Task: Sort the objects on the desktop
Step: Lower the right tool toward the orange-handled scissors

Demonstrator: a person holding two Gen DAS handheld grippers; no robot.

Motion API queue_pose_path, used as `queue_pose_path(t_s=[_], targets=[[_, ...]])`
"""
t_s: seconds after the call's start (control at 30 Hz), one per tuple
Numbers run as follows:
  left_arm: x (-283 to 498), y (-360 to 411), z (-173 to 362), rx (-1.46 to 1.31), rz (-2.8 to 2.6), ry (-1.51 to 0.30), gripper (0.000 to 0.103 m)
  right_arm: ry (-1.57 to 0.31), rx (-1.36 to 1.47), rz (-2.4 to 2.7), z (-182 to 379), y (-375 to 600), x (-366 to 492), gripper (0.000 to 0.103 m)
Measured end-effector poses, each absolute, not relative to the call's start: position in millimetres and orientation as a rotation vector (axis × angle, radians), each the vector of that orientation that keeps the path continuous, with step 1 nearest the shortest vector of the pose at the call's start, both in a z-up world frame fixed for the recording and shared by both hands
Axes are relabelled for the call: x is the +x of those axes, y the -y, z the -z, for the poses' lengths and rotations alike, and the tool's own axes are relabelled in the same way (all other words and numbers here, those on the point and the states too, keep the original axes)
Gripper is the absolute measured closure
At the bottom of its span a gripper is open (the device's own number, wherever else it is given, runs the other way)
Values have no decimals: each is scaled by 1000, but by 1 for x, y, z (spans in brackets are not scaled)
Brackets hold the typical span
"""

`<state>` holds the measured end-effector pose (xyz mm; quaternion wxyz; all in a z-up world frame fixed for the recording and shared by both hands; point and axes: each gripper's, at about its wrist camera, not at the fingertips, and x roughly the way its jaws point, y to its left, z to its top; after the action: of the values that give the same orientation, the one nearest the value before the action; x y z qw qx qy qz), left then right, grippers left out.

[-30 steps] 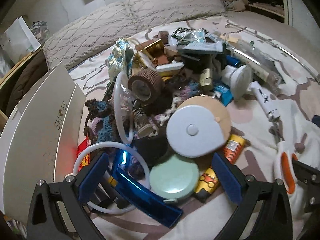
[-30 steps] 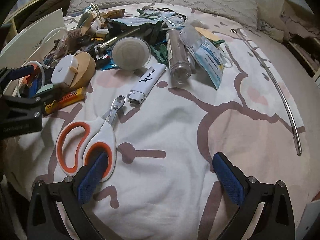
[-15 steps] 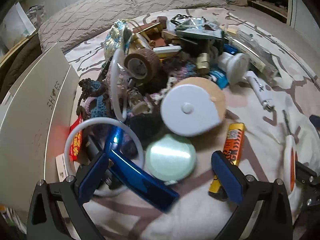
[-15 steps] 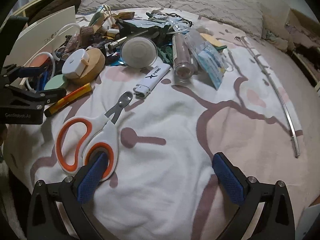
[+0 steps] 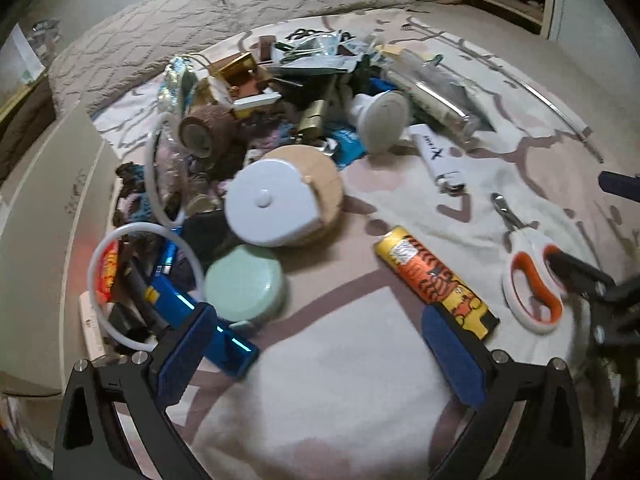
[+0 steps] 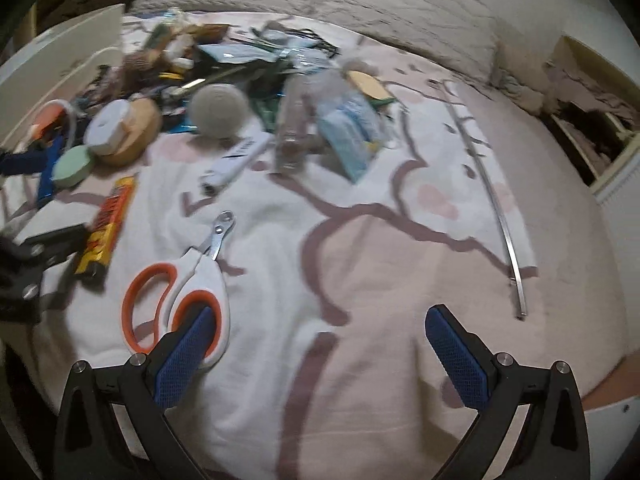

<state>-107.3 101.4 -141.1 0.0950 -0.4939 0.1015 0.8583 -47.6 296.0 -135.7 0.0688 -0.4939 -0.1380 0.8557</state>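
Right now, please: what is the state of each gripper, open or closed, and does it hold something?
Left gripper: open, fingers wide apart, holding nothing.
Right gripper: open, fingers wide apart, holding nothing.

Left gripper wide apart with nothing between its blue pads, right gripper also spread wide, holding nothing, both low

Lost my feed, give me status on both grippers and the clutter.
Left gripper open, empty. Right gripper open, empty, beside orange-handled clippers. Yellow tube lying loose. Nothing blocking.
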Motion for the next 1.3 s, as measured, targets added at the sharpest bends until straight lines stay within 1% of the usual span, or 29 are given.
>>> queue_pose_path(t_s=[0.1,0.17,0.23,0.33,0.4,0.53,0.73,0.77,0.83,0.9,1.0,1.07,1.2,1.23,1.3], targets=[[-110,-94,141,-1427,-2529,-247,0,419,-1473,-2539,134,-303,-58,0],[-111,-86,138,-1398,-2508,-179,0,375,-1482,-2522,130,-306,-60,0],[-116,-79,132,-1364,-2478,-113,0,245,-1496,-2544,123,-314,-64,0],[-128,-76,126,-1334,-2433,-77,0,72,-1539,-2554,114,-321,-70,0],[-140,-79,125,-1348,-2405,-64,0,43,-1590,-2547,110,-317,-74,0],[-162,-88,123,-1400,-2338,-64,0,168,-1775,-2490,116,-295,-88,0],[-197,-102,116,-1398,-2312,-245,0,387,-2021,-2413,142,-272,-112,0],[-203,-102,116,-1410,-2300,-246,0,401,-2044,-2410,144,-271,-113,0],[-213,-103,117,-1437,-2275,-249,0,362,-2100,-2391,146,-275,-119,0],[-218,-105,120,-1452,-2253,-288,0,317,-2152,-2369,146,-279,-124,0],[-217,-111,122,-1455,-2229,-345,0,314,-2205,-2380,145,-275,-127,0],[-215,-115,124,-1468,-2211,-366,0,362,-2251,-2373,146,-268,-126,0],[-207,-126,129,-1489,-2193,-442,0,522,-2269,-2361,149,-258,-116,0],[-205,-129,131,-1501,-2188,-467,0,536,-2260,-2351,150,-261,-114,0],[-202,-134,138,-1537,-2189,-537,0,495,-2258,-2342,151,-269,-113,0]])
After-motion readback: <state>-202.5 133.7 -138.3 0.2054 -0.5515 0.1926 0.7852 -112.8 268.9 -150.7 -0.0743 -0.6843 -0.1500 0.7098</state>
